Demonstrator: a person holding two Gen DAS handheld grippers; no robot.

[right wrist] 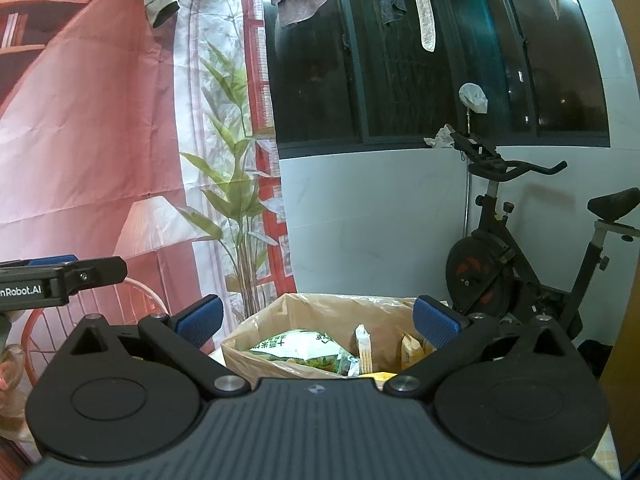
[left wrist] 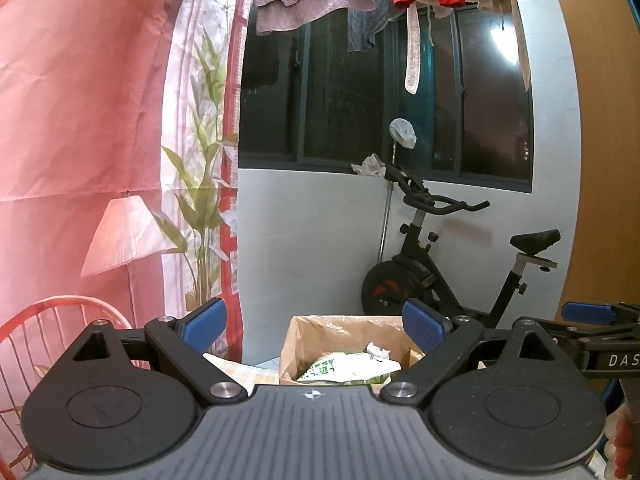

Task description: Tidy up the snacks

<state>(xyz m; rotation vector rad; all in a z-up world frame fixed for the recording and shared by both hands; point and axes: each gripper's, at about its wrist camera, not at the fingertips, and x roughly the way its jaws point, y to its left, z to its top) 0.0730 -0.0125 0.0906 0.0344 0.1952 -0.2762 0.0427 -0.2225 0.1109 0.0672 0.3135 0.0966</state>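
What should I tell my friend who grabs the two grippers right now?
Left gripper: open, empty, held above the paper bag.
Right gripper: open, empty, also over the bag.
Snacks: a green-and-white packet, a thin stick pack and a yellow packet sit inside the bag.
Done: nothing visibly taken out yet.
Left: probably pick the snacks out and sort them.
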